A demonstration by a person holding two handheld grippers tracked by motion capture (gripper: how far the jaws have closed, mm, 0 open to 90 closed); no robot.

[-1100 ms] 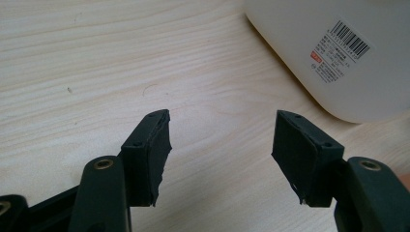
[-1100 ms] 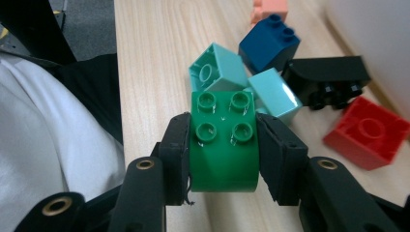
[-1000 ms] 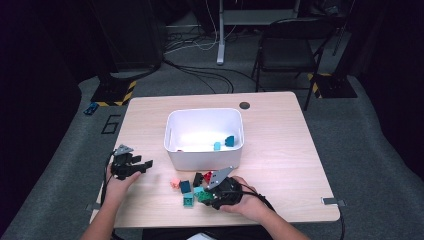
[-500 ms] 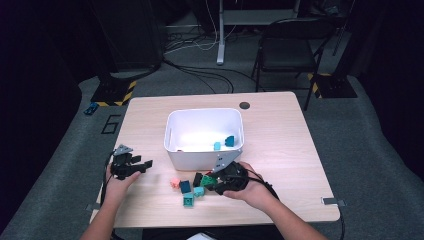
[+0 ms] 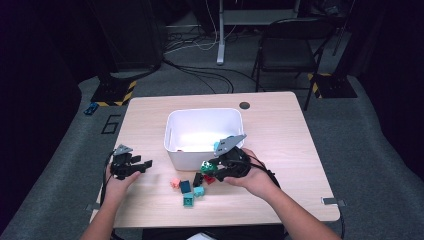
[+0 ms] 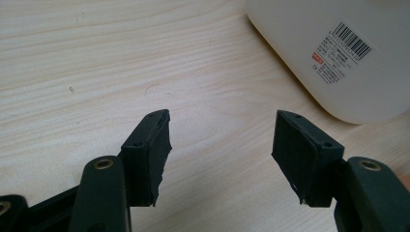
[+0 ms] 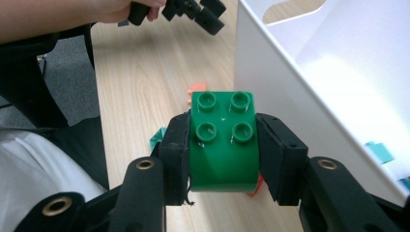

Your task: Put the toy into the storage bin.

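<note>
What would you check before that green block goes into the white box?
1. Grip: right gripper has both pads pressed on the sides of the green block. Ok.
2. Block lifted off the table: ok.
3. Block over the white box: not ok; it sits at the near wall, outside the rim.
4. Room inside the box: a few blocks lie there, with plenty of bare floor. Ok.
5. Left gripper out of the way: open, holding nothing, off to the side. Ok.
6. Loose blocks below the path: cannot tell.
</note>
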